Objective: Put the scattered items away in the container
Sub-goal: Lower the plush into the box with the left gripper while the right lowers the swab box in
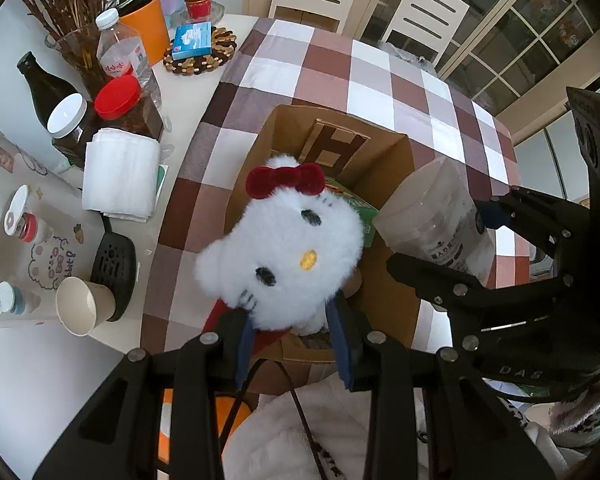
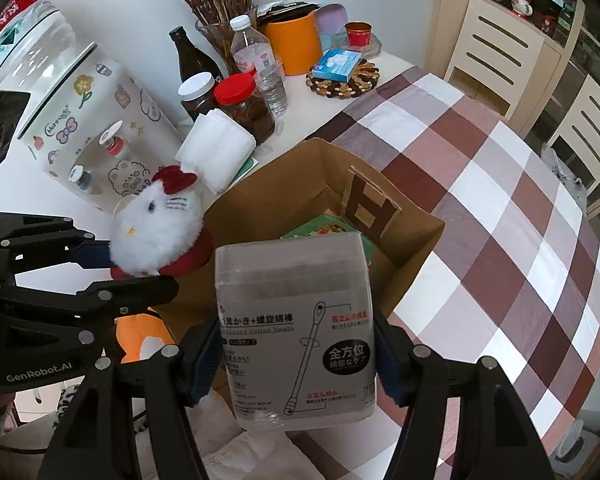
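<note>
Two grippers hang over the open box [image 2: 300,192] on the checked cloth [image 2: 520,208]. Left gripper [image 1: 296,330] pinches the white plush [image 1: 284,248] low down, apparently by its red body, above the box's near-left edge. Right gripper [image 2: 300,360] clamps the swab box [image 2: 296,320] between its pads, over the near wall.

Cardboard box [image 1: 384,300] sits on checked tablecloth [image 1: 380,80], open top up. Left gripper [image 1: 296,344] holds plush cat [image 1: 284,248] over box's left near edge; right gripper [image 2: 300,364] holds cotton swab box [image 2: 296,332] over its right near edge, plush to the left of swab box. Packet [image 2: 324,228] lies inside box. Left of cloth: jars [image 1: 120,100], bottles [image 1: 118,48], tissue stack [image 1: 120,172], paper cup [image 1: 82,304]. Chairs [image 1: 424,8] behind table.
</note>
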{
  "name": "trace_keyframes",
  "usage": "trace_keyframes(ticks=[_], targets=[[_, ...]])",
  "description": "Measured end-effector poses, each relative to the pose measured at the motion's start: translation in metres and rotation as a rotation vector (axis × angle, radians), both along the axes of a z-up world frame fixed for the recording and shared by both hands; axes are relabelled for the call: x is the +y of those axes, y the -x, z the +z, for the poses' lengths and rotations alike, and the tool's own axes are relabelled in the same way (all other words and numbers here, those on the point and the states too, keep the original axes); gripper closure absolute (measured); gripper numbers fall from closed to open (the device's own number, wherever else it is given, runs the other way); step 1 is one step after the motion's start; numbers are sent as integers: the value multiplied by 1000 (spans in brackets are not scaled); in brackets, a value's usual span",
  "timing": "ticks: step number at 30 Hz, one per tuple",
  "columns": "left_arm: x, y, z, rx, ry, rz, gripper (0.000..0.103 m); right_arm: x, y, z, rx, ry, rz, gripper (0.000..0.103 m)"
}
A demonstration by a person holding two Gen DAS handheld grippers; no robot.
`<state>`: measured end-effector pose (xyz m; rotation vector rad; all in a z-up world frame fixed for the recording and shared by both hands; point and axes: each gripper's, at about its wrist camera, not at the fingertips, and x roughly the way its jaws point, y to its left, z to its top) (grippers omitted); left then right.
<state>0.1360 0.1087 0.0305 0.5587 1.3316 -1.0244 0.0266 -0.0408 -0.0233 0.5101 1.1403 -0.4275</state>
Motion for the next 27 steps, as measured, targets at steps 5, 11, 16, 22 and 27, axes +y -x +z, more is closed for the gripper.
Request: trace_keyframes(ticks=[5, 11, 16, 22, 27], targets=[[-4, -2, -4, 5, -12, -8, 69, -4, -4, -5, 10, -12, 7, 37], [-9, -5, -9, 8, -30, -15, 69, -7, -8, -8, 16, -22, 17, 37], [-11, -9, -12, 13, -41, -18, 69, -8, -10, -9, 19, -23, 21, 37], [-12, -10, -12, 12, -38, -15, 68, -10, -13, -11, 28, -24, 31, 36], [-9, -13, -4, 0, -25, -7, 57, -7, -13, -4, 20, 0, 65, 36]])
